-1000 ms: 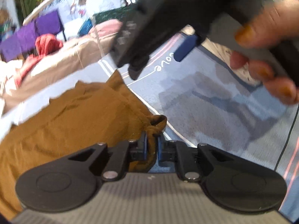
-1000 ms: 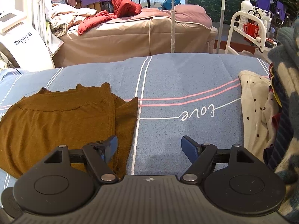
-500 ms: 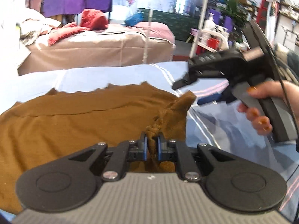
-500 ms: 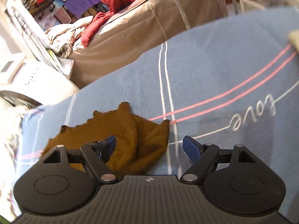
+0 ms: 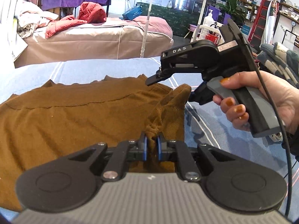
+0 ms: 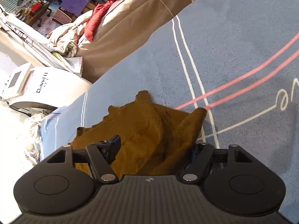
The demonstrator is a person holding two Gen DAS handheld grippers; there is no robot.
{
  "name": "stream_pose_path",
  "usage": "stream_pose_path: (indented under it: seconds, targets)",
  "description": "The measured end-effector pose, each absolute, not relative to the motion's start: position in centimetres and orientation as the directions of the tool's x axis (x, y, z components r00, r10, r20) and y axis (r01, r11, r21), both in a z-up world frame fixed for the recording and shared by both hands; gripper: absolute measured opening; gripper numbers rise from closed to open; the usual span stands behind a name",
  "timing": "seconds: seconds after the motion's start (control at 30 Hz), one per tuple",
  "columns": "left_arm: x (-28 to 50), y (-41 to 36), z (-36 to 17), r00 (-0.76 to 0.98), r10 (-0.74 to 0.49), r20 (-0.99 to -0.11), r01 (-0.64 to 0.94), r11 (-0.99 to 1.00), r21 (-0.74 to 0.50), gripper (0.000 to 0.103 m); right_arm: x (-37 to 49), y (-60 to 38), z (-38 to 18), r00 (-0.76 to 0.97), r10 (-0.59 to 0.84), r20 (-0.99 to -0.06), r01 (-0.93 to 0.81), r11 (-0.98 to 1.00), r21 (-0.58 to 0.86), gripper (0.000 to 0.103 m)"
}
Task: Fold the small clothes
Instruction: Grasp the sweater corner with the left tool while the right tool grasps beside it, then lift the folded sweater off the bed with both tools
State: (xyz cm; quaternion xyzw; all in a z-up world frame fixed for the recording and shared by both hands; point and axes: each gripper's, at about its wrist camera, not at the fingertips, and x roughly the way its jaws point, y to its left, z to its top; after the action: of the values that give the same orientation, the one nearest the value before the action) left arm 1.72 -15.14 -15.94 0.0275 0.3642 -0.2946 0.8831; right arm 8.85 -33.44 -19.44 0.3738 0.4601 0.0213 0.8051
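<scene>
A brown knit garment (image 5: 74, 115) lies spread on the blue sheet (image 5: 203, 128). My left gripper (image 5: 151, 141) is shut on a bunched edge of it and holds that edge up in a peak. In the left wrist view a hand holds my right gripper (image 5: 171, 90) at the upper right, open, with its fingers on either side of the raised brown corner. In the right wrist view the garment (image 6: 145, 123) rises between the wide-apart fingers of the right gripper (image 6: 155, 145). The pads do not press on it, and the right fingertip is partly hidden behind the cloth.
The blue sheet (image 6: 233, 56) has white and pink stripes and lettering. Beyond it stands a beige bed with a red jacket (image 5: 89, 15). A white trolley with bottles (image 5: 207, 24) and a pile of clothes (image 5: 280, 59) are at the right; a white machine (image 6: 37, 85) is at the left.
The left gripper rolled level while lifting the pinched brown edge. The right gripper tilted, dropped and moved over the garment, so its open fingers now straddle the raised corner.
</scene>
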Motion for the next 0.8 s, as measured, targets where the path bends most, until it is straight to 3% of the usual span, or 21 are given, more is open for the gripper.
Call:
stream_pose_path:
  seconds: [0.03, 0.1, 0.2, 0.43, 0.63, 0.8]
  targets:
    - [1.7, -15.1, -16.0, 0.558, -0.501, -0.661, 0.540, 0.825, -0.169, 0.010, 8.9, -33.3, -19.3, 0.568, 0.359, -0.741, 0.313, 0.738, 0.598, 0.089]
    - [1.8, -15.1, -16.0, 0.555, -0.502, -0.663, 0.537, 0.825, -0.175, 0.010, 8.9, -33.4, -19.3, 0.546, 0.312, -0.777, 0.326, 0.775, 0.541, 0.047]
    - [1.6, -15.0, -16.2, 0.548, -0.503, -0.669, 0.535, 0.825, -0.182, 0.011, 8.6, -33.9, -19.4, 0.538, 0.303, -0.786, 0.317, 0.792, 0.522, 0.030]
    - [2.0, -14.1, -16.4, 0.541, -0.517, -0.663, 0.512, 0.828, -0.228, 0.011, 8.5, -32.8, -18.3, 0.552, 0.261, -0.792, 0.322, 0.809, 0.491, 0.014]
    - [1.5, -8.8, -14.7, 0.593, -0.521, -0.614, 0.456, 0.846, -0.277, 0.011, 9.8, -27.8, -13.3, 0.596, 0.344, -0.725, 0.195, 0.814, 0.546, 0.012]
    - [0.7, -0.8, -13.0, 0.698, -0.412, -0.586, 0.317, 0.911, -0.262, 0.011, 13.7, -19.3, -11.4, 0.560, 0.495, -0.664, 0.055, 0.778, 0.626, 0.012]
